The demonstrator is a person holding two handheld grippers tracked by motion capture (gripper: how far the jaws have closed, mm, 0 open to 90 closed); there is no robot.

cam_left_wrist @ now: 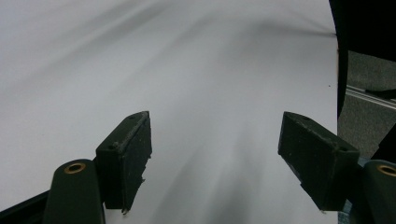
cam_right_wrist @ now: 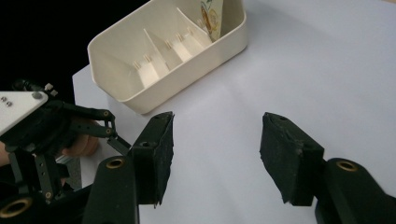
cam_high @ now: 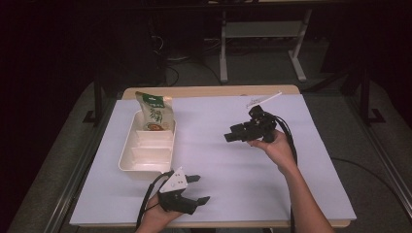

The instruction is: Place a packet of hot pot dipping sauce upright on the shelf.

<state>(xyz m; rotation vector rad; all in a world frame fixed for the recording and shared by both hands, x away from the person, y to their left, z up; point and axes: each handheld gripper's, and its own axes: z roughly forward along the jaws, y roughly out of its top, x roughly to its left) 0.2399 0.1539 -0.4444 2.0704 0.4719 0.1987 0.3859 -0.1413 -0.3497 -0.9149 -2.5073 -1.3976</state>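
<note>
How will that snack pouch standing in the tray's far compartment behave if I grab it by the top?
The snack pouch looks like a thin film bag, so it will probably crumple and feel light. It leans upright in the white tray, so a nudge may tip it. The glossy surface could be slippery.

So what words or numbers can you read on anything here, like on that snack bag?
None can be read.
The snack bag standing in the far compartment of the white divided tray: green and white print with a picture, but the letters are too small and blurred to read.
The white tag lying at the table's far edge: no legible marks.
</note>
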